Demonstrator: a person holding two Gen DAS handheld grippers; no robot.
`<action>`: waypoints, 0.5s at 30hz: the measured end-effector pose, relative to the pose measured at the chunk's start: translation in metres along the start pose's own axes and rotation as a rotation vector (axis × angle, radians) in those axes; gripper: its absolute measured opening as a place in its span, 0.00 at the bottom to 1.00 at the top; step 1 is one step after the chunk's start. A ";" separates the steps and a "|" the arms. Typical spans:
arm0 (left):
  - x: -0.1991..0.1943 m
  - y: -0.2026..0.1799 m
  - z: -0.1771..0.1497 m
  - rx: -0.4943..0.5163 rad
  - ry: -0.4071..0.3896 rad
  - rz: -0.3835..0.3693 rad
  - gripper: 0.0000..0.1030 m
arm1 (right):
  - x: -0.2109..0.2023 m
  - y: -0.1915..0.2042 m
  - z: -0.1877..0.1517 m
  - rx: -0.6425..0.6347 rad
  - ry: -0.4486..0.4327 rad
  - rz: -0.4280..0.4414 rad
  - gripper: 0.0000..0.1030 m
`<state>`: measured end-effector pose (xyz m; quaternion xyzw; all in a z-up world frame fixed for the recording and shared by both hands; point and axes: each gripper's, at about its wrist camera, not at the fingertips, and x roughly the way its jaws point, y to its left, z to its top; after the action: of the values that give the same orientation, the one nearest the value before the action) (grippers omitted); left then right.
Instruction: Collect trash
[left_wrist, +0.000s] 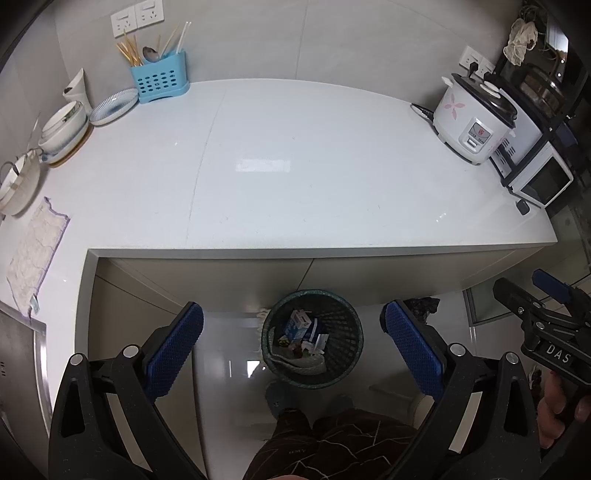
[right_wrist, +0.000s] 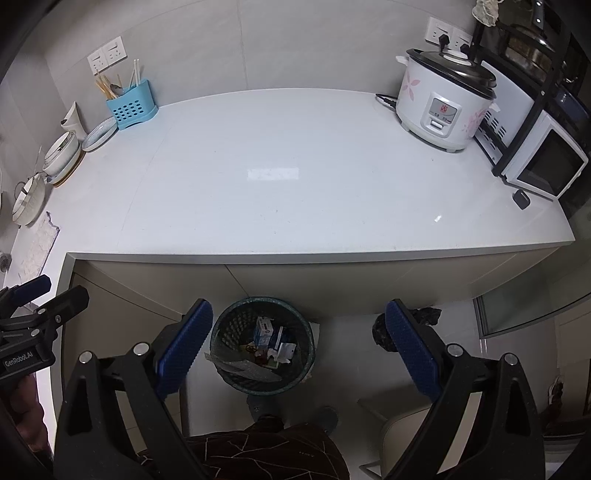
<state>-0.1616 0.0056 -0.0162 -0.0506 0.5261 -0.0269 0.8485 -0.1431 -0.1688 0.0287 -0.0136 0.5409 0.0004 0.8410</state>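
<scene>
Left wrist view: trash (left_wrist: 304, 334) already down in the bin (left_wrist: 343, 365) on the floor, near table (left_wrist: 295, 206) edge; both jaws wide apart, empty; middle of table bare, seemingly little left.

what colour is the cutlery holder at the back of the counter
Light blue, with rows of round holes; the cutlery holder shows best in the left wrist view.

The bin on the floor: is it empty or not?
Not empty. The bin holds a carton and crumpled wrappers.
</scene>
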 end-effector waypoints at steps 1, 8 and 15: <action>0.000 0.000 0.000 0.001 0.000 0.000 0.94 | 0.000 -0.001 0.000 0.000 0.000 0.002 0.88; -0.003 -0.001 0.003 0.017 -0.014 0.010 0.94 | -0.001 0.001 0.001 -0.005 -0.002 0.000 0.88; -0.005 -0.002 0.004 0.021 -0.022 0.016 0.94 | -0.001 0.000 0.001 -0.008 0.001 -0.004 0.88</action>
<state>-0.1599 0.0040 -0.0097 -0.0379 0.5170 -0.0250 0.8548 -0.1425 -0.1684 0.0300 -0.0180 0.5413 0.0008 0.8406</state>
